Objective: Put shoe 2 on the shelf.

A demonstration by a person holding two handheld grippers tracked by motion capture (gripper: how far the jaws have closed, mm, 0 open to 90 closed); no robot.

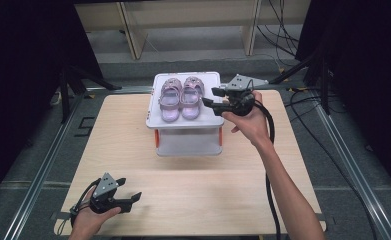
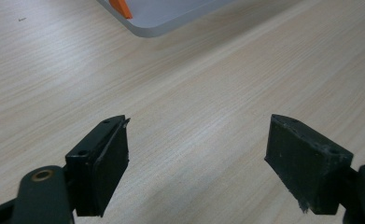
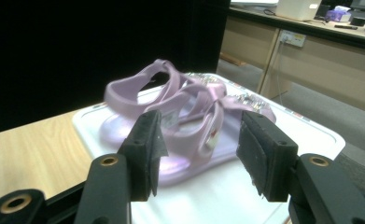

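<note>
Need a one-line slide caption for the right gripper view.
Open right gripper aimed at a pair of lilac sandals on a white box lid.

A pale wooden table (image 1: pixel 133 150) carries a white lidded box (image 1: pixel 188 142) topped by purple sandals (image 1: pixel 180 97).

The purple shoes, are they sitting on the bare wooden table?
No, the purple shoes sit side by side on the lid of the white box, raised above the wooden table.
</note>
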